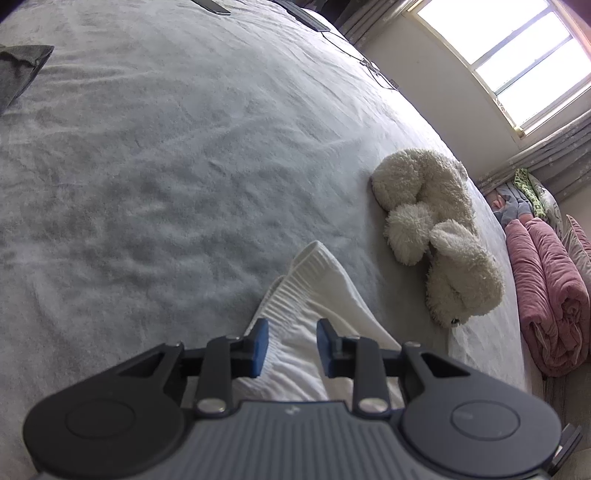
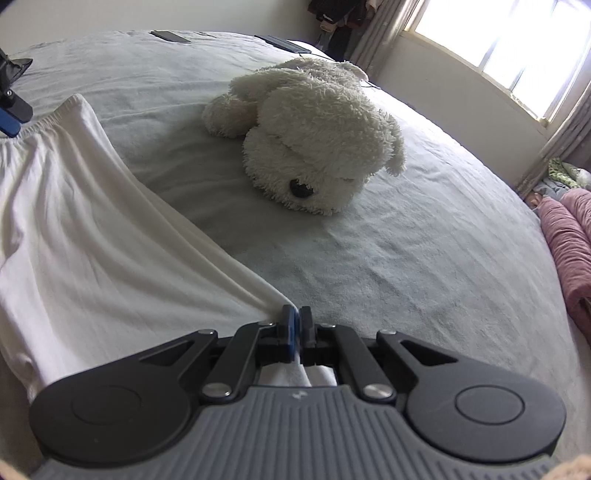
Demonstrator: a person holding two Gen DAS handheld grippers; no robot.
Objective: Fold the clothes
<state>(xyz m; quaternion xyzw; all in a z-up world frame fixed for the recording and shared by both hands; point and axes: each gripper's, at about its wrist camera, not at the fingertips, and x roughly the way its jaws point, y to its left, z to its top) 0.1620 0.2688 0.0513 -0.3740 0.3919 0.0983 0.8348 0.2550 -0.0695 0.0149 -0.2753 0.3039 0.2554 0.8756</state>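
A white garment with a ribbed elastic waistband lies on the pale bed sheet. My left gripper is shut on the bunched waistband, and the cloth fills the gap between its blue pads. In the right wrist view the same garment stretches in a taut fold from the waistband at the upper left down to my right gripper. That gripper is shut on the garment's edge, low over the sheet. A blue finger of the left gripper shows at the left edge, on the waistband.
A white plush dog lies on the bed just right of the garment. A rolled pink quilt sits off the bed's right side. A dark grey cloth lies far left, and dark flat devices at the far edge.
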